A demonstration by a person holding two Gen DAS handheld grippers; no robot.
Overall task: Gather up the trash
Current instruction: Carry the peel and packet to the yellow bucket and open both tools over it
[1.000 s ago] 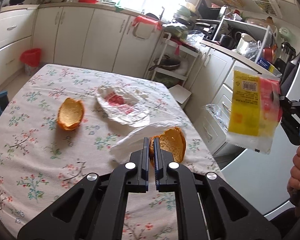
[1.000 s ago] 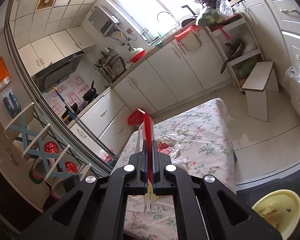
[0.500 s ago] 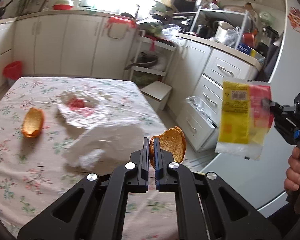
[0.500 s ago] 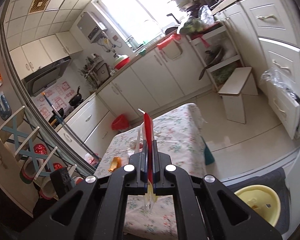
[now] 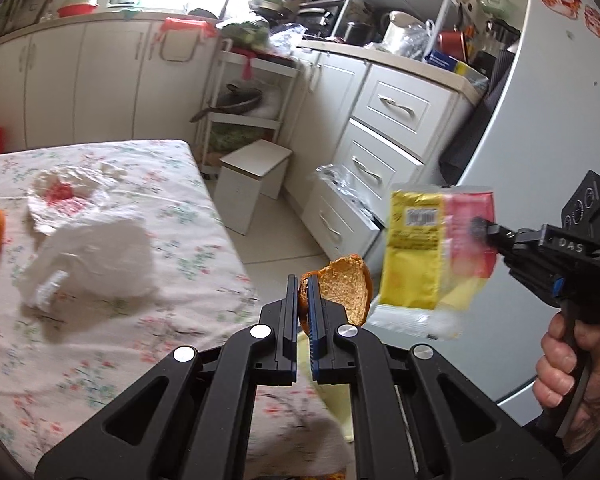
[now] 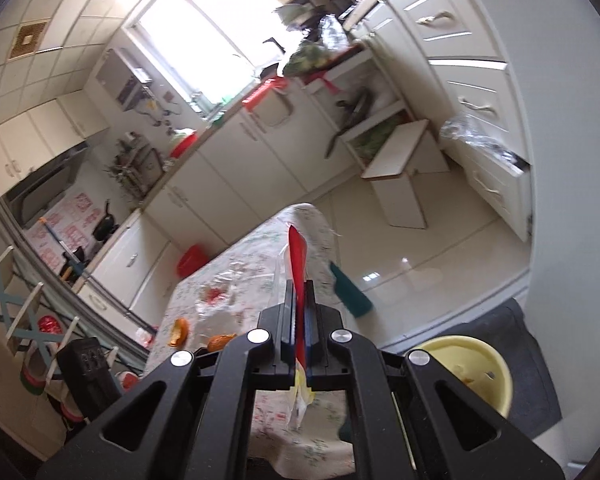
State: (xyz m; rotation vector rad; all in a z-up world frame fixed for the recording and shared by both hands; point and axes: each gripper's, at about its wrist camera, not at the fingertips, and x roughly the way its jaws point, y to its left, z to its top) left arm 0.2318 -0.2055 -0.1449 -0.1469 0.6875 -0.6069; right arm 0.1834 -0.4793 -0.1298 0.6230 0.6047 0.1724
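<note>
Two pieces are in hand off the table (image 5: 112,364) edge: left gripper (image 5: 304,308) clamped on peel (image 5: 342,290), right gripper (image 6: 299,312) clamped on wrapper (image 5: 436,256). We should centre each over the bin (image 6: 466,372) before letting go.

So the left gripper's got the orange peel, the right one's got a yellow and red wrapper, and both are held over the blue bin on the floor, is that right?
Not quite: the bin on the floor is yellow, not blue, as the right wrist view shows. The rest holds: the left gripper has the orange peel, the right gripper the yellow and red wrapper.
</note>
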